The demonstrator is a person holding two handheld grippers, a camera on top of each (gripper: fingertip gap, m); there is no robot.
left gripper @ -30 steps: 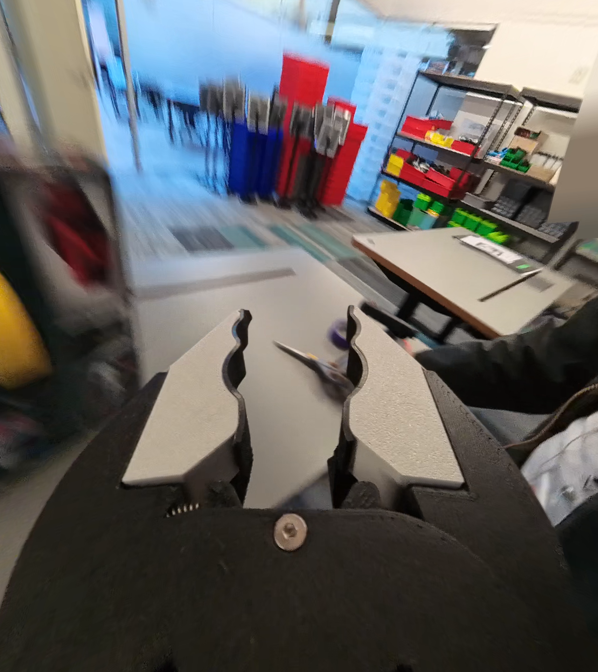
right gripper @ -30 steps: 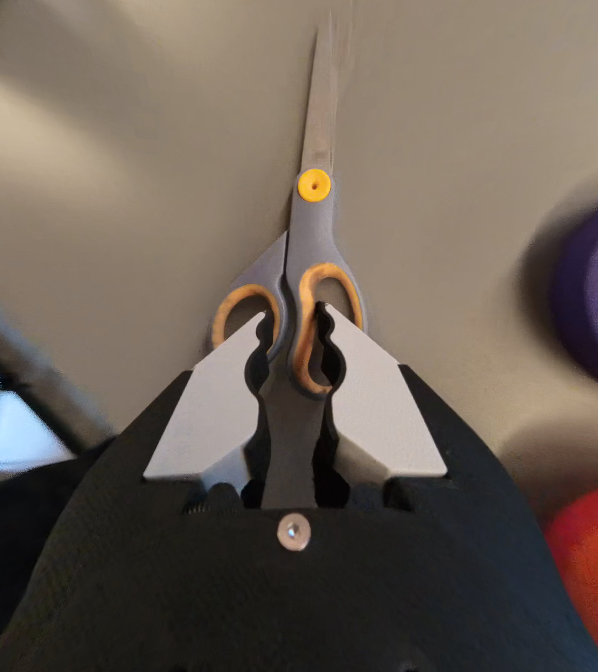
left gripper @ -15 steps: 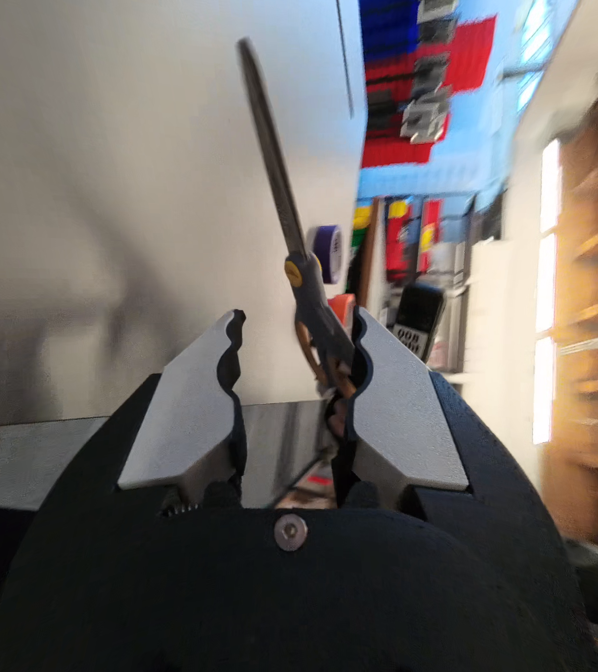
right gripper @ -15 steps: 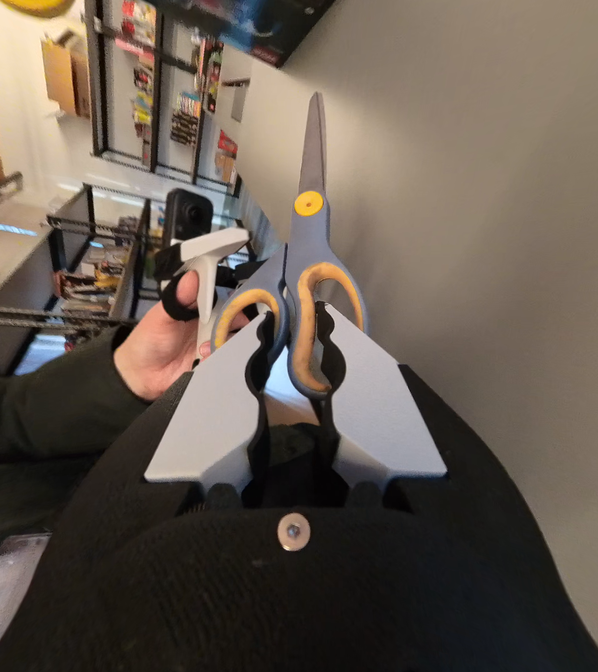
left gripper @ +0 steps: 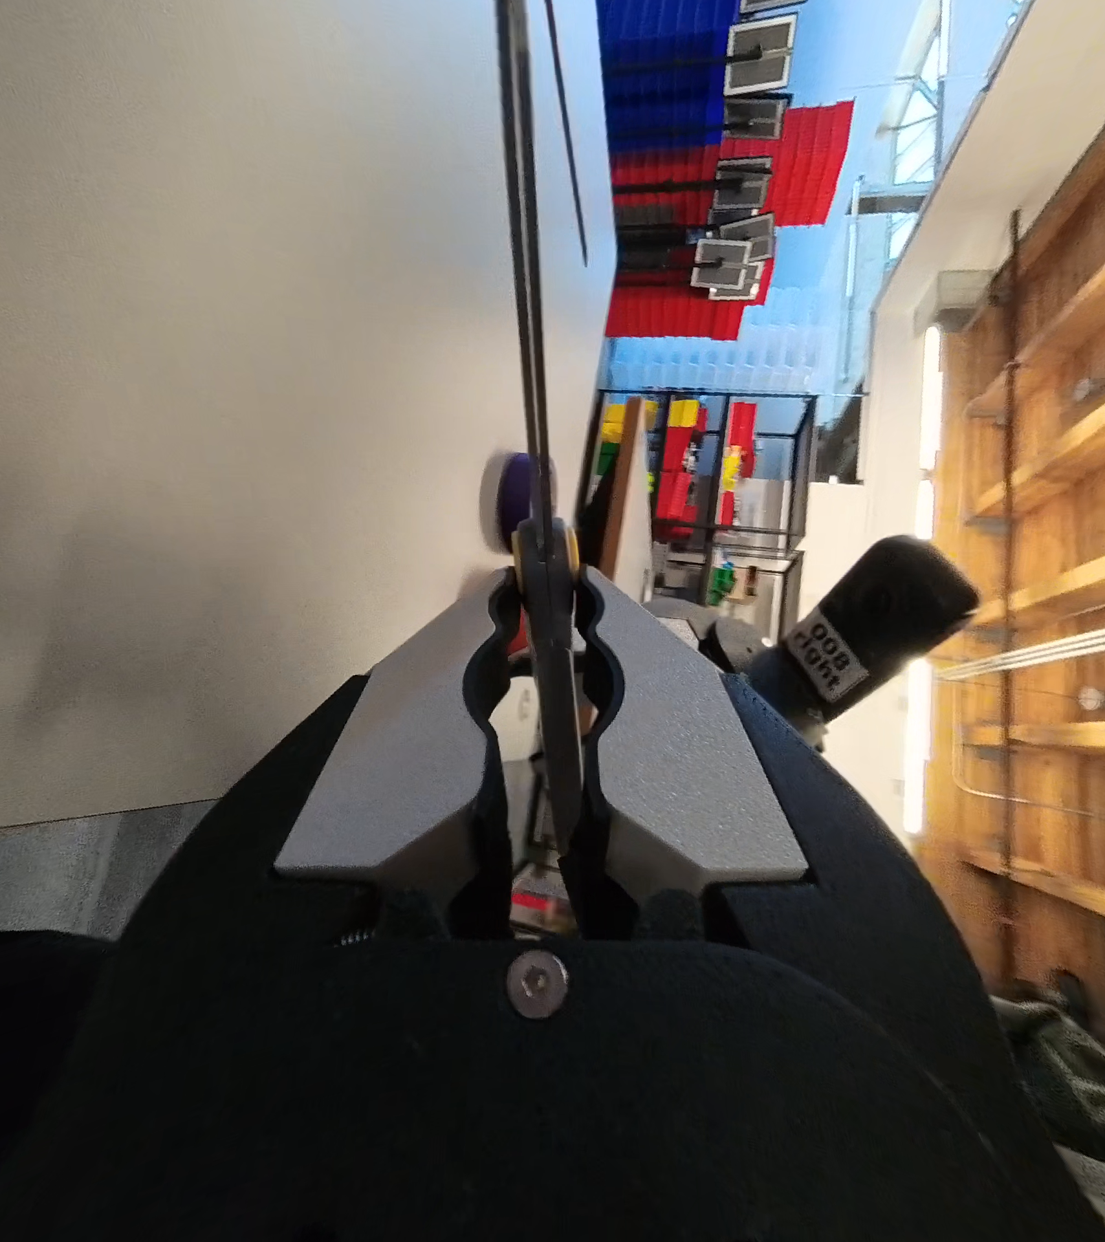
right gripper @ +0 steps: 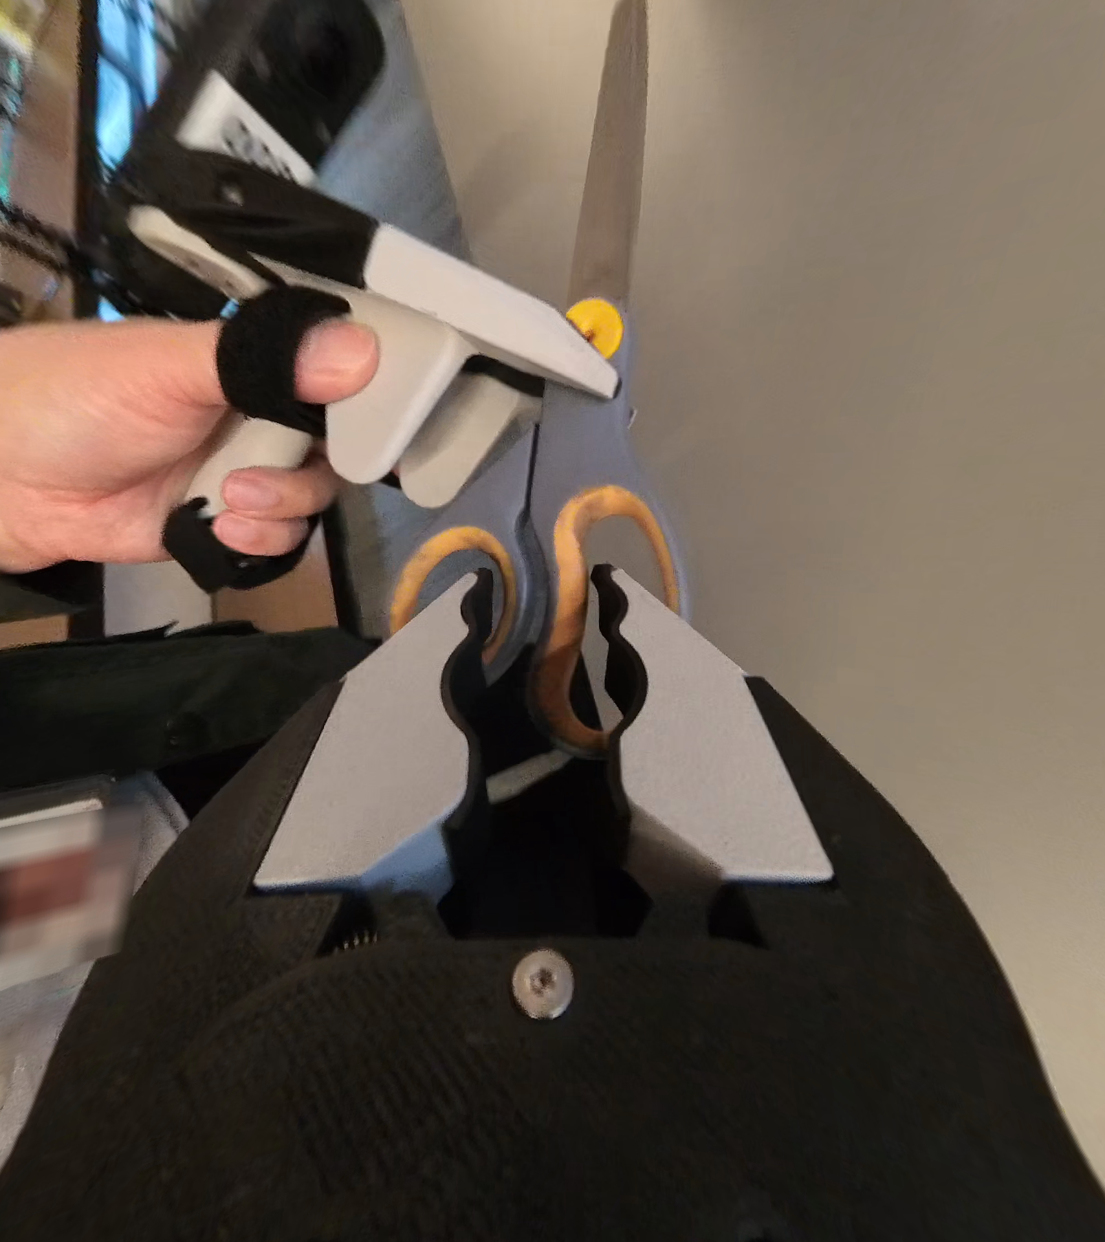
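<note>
Grey-handled scissors (right gripper: 578, 457) with orange-lined loops and a yellow pivot are held off the grey table (right gripper: 906, 470), blades closed and pointing away. My right gripper (right gripper: 542, 574) is shut on the inner rims of the two loops. My left gripper (left gripper: 546, 581) is shut on the scissors (left gripper: 524, 269) just below the pivot, seen edge-on, with the blade running up out of frame. In the right wrist view the left gripper (right gripper: 566, 403) comes in from the left, with a person's hand (right gripper: 99, 437) on its trigger.
Both views are rolled sideways. A purple tape roll (left gripper: 511, 501) lies on the table (left gripper: 200, 336) behind the scissors. The right tool's black labelled cylinder (left gripper: 872, 611) is close on the right. Shelves with coloured bins (left gripper: 704, 484) and a wooden wall (left gripper: 1040, 470) are farther off. About 5 cm separates my left fingertips from my right.
The right gripper lifted the scissors off the table and turned them. The left gripper swung in, took the scissors between its jaws and shut on them near the pivot. The right jaws stand slightly wider.
</note>
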